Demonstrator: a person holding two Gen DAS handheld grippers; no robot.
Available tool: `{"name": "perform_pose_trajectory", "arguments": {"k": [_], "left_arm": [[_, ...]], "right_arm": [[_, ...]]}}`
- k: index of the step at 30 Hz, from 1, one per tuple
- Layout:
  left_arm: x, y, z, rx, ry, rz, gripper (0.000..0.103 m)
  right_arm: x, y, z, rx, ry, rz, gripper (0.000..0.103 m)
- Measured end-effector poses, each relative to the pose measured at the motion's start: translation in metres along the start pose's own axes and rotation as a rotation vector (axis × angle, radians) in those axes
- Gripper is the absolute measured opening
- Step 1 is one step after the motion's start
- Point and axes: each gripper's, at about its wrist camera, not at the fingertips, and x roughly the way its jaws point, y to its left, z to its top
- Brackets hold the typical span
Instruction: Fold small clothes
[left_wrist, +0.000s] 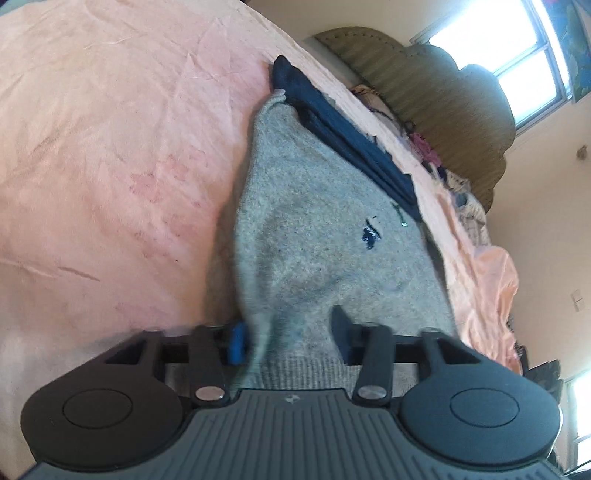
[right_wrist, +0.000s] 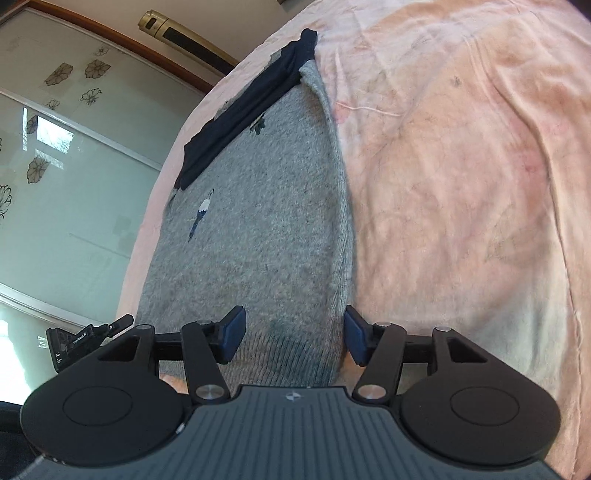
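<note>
A grey knit sweater (left_wrist: 314, 236) with small dark embroidered marks lies on a pink bed sheet (left_wrist: 110, 166). A dark navy garment (left_wrist: 343, 136) lies along its far edge. My left gripper (left_wrist: 290, 338) is open, its blue pads on either side of the sweater's ribbed hem. In the right wrist view the same sweater (right_wrist: 258, 229) runs away from me, with the navy garment (right_wrist: 243, 110) at its far end. My right gripper (right_wrist: 293, 334) is open, its pads astride the ribbed hem near the sweater's right edge. No fabric is pinched.
The pink sheet (right_wrist: 461, 184) covers the bed to the right. A padded olive headboard (left_wrist: 443, 103) and loose clothes (left_wrist: 465, 195) sit beyond the sweater. A window (left_wrist: 517, 62) is behind. Sliding flowered doors (right_wrist: 66, 166) stand left of the bed.
</note>
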Motion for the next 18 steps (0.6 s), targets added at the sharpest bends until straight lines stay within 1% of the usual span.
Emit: {"name": "perform_pose_trajectory", "arguments": {"k": [1,2,5,7,8,9,10,11,12,13,14,15,16,17,18], "left_arm": [[0.004,0.000,0.002,0.015,0.028,0.031,0.005],[0.003,0.002,0.002,0.018,0.030,0.024,0.005],[-0.006,-0.005,0.003,0.086,0.023,0.049,0.005],[-0.004,-0.002,0.000,0.107,0.040,0.062,0.005],[-0.001,-0.001,-0.003,0.113,0.032,0.067,0.005],[-0.002,0.000,-0.005,0.113,0.016,0.064,0.008],[-0.003,-0.001,-0.007,0.107,0.009,0.060,0.008],[-0.006,-0.001,-0.007,0.094,0.014,0.043,0.015],[-0.008,0.000,-0.008,0.082,0.026,0.012,0.030],[-0.010,0.002,-0.009,0.069,0.036,-0.026,0.040],[-0.013,0.003,-0.011,0.051,0.043,-0.070,0.062],[-0.014,0.004,-0.014,0.038,0.048,-0.098,0.076],[-0.014,0.003,-0.018,0.029,0.050,-0.118,0.079],[-0.013,0.001,-0.021,0.029,0.047,-0.116,0.079],[-0.012,-0.001,-0.023,0.032,0.036,-0.112,0.078]], "right_arm": [[0.002,-0.002,0.000,0.000,0.013,-0.014,0.020],[0.002,-0.004,0.000,-0.002,0.023,-0.043,0.009],[-0.007,-0.010,-0.001,-0.008,-0.006,-0.060,0.008],[-0.017,-0.015,-0.002,-0.002,-0.023,-0.076,0.008],[-0.018,-0.020,-0.003,0.001,-0.028,-0.092,0.007],[-0.017,-0.025,-0.004,0.020,-0.027,-0.082,0.006],[-0.015,-0.028,-0.005,0.044,-0.026,-0.055,0.006],[-0.013,-0.031,-0.006,0.062,-0.019,-0.033,0.006],[-0.013,-0.032,-0.007,0.075,-0.017,-0.022,0.010],[-0.014,-0.032,-0.008,0.091,-0.011,-0.005,0.014],[-0.017,-0.032,-0.010,0.099,-0.011,0.017,0.025],[-0.019,-0.030,-0.013,0.100,-0.010,0.037,0.038],[-0.022,-0.028,-0.015,0.097,-0.003,0.054,0.043],[-0.023,-0.026,-0.017,0.093,0.004,0.066,0.051],[-0.021,-0.022,-0.020,0.090,0.016,0.077,0.055]]}}
